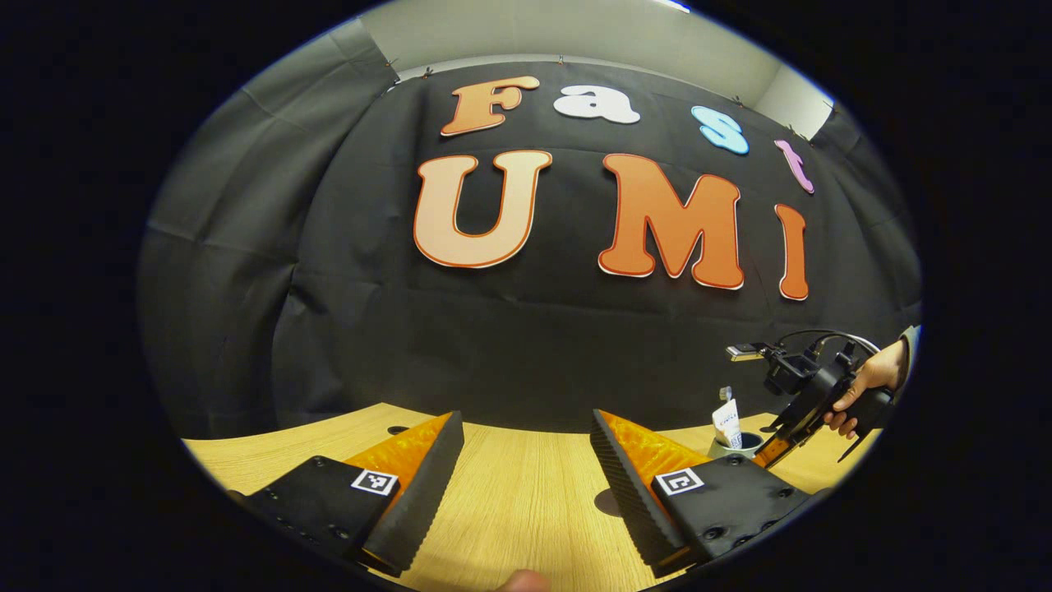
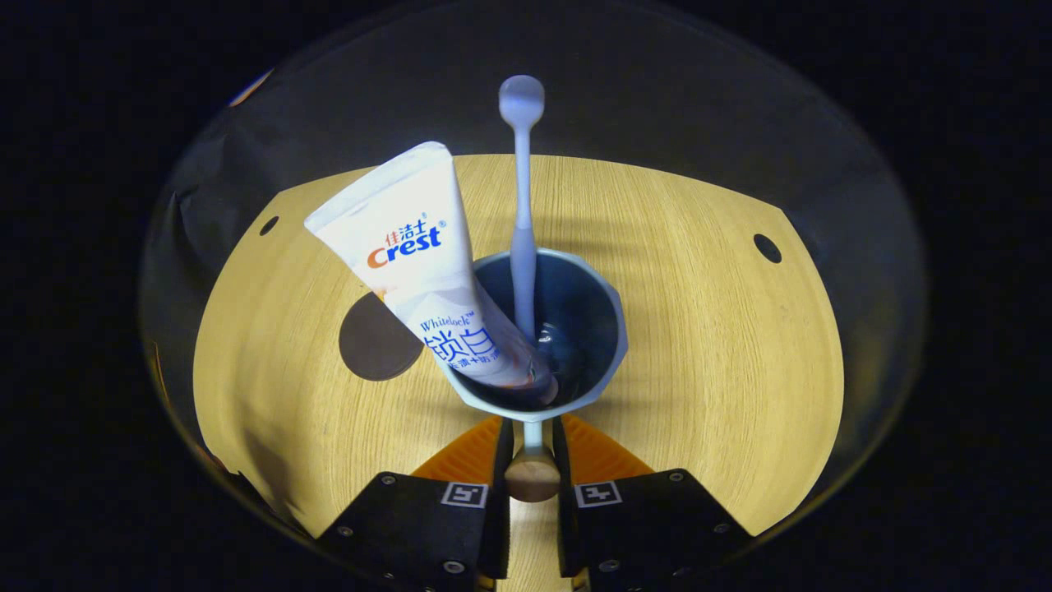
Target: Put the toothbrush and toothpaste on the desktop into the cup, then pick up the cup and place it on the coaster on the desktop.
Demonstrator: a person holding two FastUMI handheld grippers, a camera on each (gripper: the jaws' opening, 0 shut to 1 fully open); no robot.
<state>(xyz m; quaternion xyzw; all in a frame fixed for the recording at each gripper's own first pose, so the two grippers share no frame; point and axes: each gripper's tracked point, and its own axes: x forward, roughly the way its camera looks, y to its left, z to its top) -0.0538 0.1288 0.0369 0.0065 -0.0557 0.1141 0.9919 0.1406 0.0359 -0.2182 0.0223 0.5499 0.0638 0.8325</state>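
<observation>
Cup (image 2: 575,329), loaded, held by its handle over the desk (image 2: 723,345).

I see a pale blue-grey faceted cup; white toothpaste (image 2: 411,247) leans left in it, a pale toothbrush (image 2: 523,214) stands upright. My right gripper (image 2: 532,460) clamps the wooden-knobbed handle (image 2: 532,477); a round dark coaster (image 2: 374,339) lies just left. My left gripper (image 1: 526,485) hangs spread, grasping nothing.

The left gripper (image 1: 526,485) carries black screwed plates with square coded markers; at the frame's right, a hand (image 1: 863,390) shows a seemingly grey sleeve (image 1: 908,345) and black looping cables (image 1: 822,337).
</observation>
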